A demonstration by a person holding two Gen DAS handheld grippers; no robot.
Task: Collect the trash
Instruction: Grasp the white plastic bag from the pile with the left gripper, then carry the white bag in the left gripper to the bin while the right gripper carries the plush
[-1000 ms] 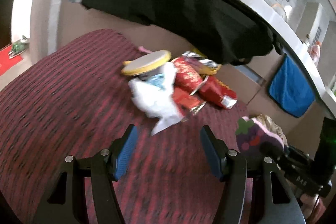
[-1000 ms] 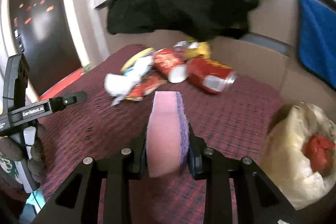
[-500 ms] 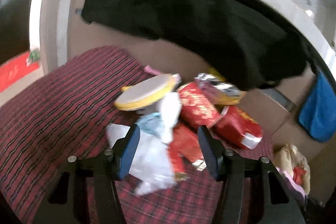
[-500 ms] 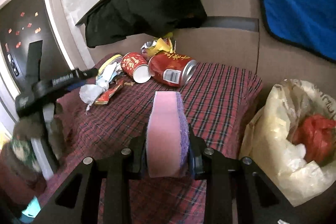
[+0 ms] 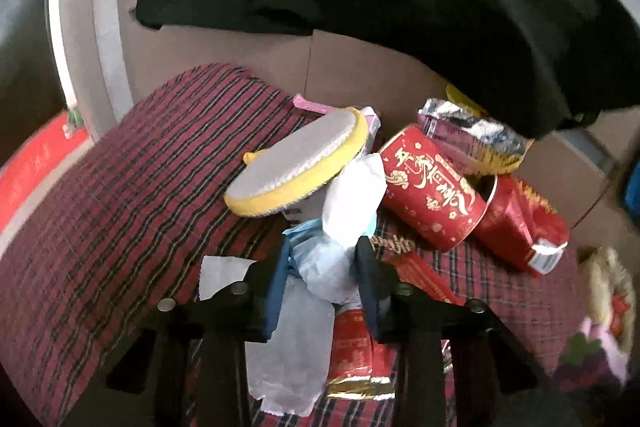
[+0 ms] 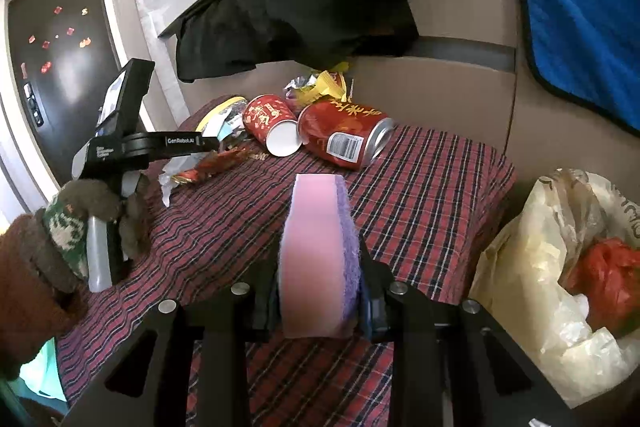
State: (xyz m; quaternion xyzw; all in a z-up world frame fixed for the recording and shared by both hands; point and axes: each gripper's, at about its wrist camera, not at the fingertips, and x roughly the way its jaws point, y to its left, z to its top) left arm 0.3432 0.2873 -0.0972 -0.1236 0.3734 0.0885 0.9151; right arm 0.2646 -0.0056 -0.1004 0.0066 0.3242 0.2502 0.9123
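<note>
Trash lies piled on a red plaid cloth (image 5: 100, 211): a crumpled white and blue wad (image 5: 352, 195), a red paper cup (image 5: 432, 187), a red can (image 6: 344, 135), a silver and yellow snack bag (image 5: 472, 135), a red wrapper (image 5: 356, 347) and a round yellow pad (image 5: 300, 163). My left gripper (image 5: 323, 255) is closing, and the wad fills the gap between its blue pads, touching both. A gloved hand (image 6: 80, 211) carries that gripper in the right wrist view. Over the near cloth, my right gripper (image 6: 320, 267) is shut on a pink and purple sponge (image 6: 316, 247).
A pale plastic bag (image 6: 560, 267) holding something red stands open at the cloth's right edge. A black garment (image 5: 400, 7) hangs low over the pile from a grey ledge. A blue towel (image 6: 580, 27) hangs on the brown wall, with a dark door (image 6: 56, 67) at left.
My left gripper has moved forward into the pile and its jaws have narrowed around the white and blue wad. The right gripper still holds the sponge and has swung slightly, bringing the bag closer.
</note>
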